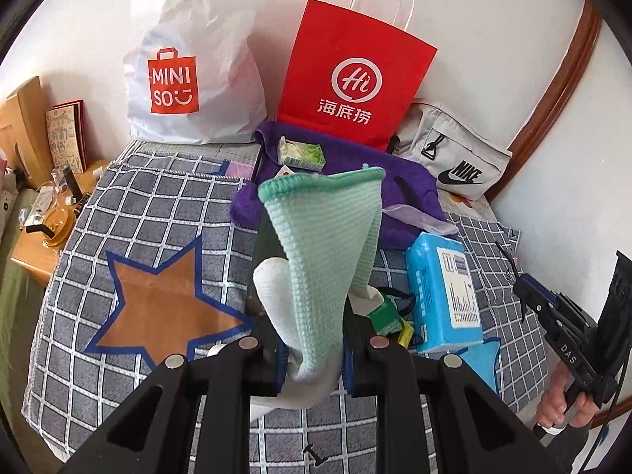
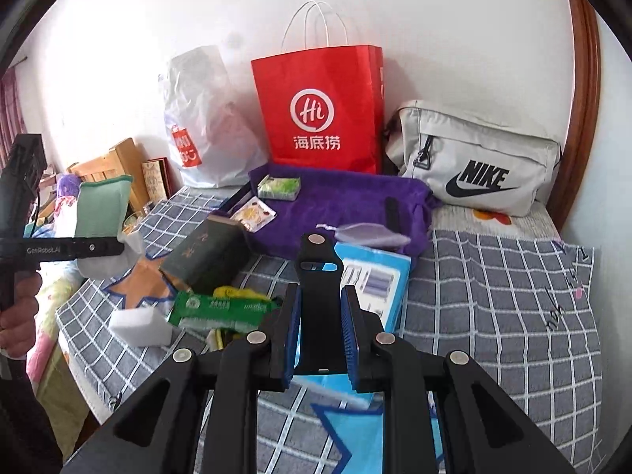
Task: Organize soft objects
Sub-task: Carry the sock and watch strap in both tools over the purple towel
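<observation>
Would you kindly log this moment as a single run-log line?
left gripper: shut on mint-green cloth | right gripper: shut on black strap | both held above checked bedspread

I read "MINISO" in white on the orange-red square printed on the white plastic bag [image 1: 189,75], and "Hi" in a white ring above the characters "海底捞" on the red paper bag [image 1: 351,75]. The grey pouch [image 1: 454,158] bears "NIKE" with the swoosh in black. On the devices I read "DAS" on the right claw [image 1: 553,308] body and "GenRobot.AI" along the left claw [image 2: 98,247] finger; print on the blue pack [image 1: 446,296] is too small to read.
</observation>
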The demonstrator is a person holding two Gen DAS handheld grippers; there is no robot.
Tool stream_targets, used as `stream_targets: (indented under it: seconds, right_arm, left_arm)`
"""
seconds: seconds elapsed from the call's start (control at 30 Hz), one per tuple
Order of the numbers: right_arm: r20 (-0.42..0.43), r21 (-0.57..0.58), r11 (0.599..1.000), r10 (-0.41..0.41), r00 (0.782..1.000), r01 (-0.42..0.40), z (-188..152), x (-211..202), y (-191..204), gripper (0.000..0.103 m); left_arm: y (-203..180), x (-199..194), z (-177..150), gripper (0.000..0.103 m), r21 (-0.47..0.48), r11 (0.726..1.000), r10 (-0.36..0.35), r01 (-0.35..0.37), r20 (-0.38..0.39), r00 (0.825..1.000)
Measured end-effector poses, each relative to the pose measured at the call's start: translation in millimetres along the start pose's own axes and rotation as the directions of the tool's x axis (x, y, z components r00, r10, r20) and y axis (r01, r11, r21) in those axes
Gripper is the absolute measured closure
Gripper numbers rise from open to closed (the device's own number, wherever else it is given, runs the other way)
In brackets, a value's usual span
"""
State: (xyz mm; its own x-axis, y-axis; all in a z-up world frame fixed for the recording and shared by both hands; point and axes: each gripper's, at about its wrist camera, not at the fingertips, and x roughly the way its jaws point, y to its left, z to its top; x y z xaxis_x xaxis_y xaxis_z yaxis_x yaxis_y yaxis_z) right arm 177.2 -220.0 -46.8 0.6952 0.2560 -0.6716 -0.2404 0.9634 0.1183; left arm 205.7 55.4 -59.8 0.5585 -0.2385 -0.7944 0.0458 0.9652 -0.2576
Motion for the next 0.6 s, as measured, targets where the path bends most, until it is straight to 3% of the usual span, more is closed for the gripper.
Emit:
stream_targets:
  seconds: [0.6]
  right_arm:
    - [0.058, 0.039, 0.999, -0.031, 0.998, 0.028, 87.8, 58.4, -37.7, 0.083]
  left_arm:
    - [0.2, 51.1, 74.7, 0.083, -0.023, 1.000, -0.002, 0.001, -0.047, 0.999]
